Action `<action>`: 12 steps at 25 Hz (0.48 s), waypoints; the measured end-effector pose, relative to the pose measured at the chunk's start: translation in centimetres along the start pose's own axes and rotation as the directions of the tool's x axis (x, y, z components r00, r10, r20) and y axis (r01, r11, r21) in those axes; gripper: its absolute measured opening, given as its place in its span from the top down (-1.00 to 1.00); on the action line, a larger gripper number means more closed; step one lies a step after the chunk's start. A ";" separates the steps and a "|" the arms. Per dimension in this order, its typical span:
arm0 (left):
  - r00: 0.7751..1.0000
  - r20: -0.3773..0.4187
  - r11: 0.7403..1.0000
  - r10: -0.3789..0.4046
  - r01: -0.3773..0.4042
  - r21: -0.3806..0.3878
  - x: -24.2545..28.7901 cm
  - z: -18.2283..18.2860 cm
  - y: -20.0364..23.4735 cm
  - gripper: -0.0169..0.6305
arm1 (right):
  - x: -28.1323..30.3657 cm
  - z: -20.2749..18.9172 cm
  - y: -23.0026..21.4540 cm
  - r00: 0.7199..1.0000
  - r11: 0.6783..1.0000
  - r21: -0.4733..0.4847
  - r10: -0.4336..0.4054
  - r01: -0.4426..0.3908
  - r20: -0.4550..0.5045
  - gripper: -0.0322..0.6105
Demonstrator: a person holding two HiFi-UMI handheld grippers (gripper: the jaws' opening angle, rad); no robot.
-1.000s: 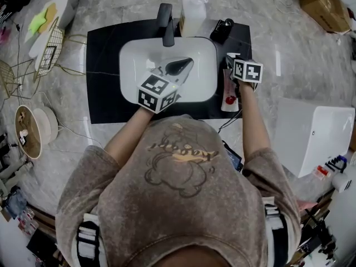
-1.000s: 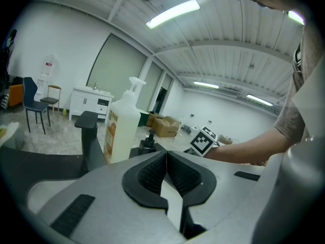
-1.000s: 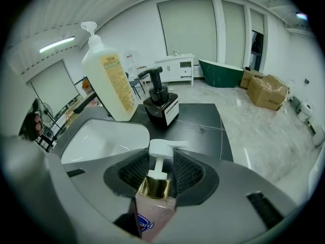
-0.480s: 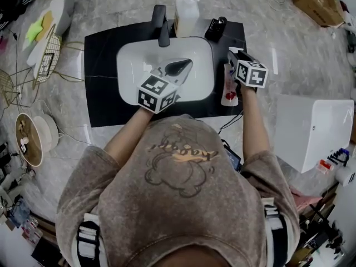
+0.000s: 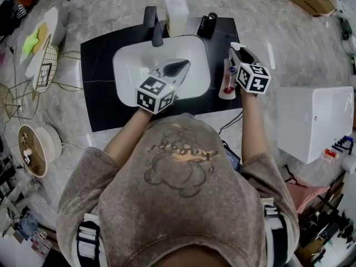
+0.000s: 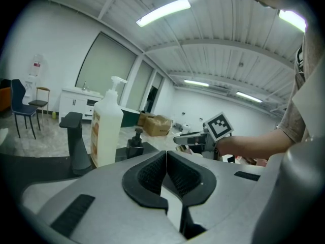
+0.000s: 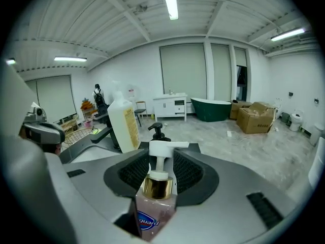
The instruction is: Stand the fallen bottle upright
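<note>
The right gripper (image 7: 161, 161) is clamped on the soap bottle (image 7: 155, 207), just right of the sink (image 5: 129, 65). The bottle's long axis runs along the jaws, with the pump head pointing away from the person. The left gripper (image 6: 166, 159) hangs over the sink, jaws pressed together on nothing.

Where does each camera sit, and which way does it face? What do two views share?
Head view: on the person's head, looking steeply down at the sink; shows shirt, arms, left gripper, right gripper.
Left gripper view: on the left gripper, looking along its shut jaws at the white bottle and faucet.
Right gripper view: on the right gripper, looking along its jaws, shut on the soap bottle.
Shared: both gripper views show the white bottle and faucet.
</note>
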State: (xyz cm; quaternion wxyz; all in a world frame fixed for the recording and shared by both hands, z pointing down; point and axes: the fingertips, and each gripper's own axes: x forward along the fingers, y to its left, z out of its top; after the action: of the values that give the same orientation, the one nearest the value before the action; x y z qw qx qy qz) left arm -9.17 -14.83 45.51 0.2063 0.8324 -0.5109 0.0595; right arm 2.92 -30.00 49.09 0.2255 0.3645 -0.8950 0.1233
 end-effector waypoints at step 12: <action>0.998 -0.011 0.998 -0.057 0.057 0.031 0.4 0.0 -2.2 0.89 | -4.8 2.3 -1.4 0.981 0.997 0.024 -0.082 0.079 0.174 0.43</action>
State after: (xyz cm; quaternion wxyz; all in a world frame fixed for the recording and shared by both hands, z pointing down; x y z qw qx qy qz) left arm -7.08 -14.28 45.04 0.1974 0.8495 -0.4848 0.0655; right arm 6.20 -28.99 44.83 0.1479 0.4118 -0.8948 0.0892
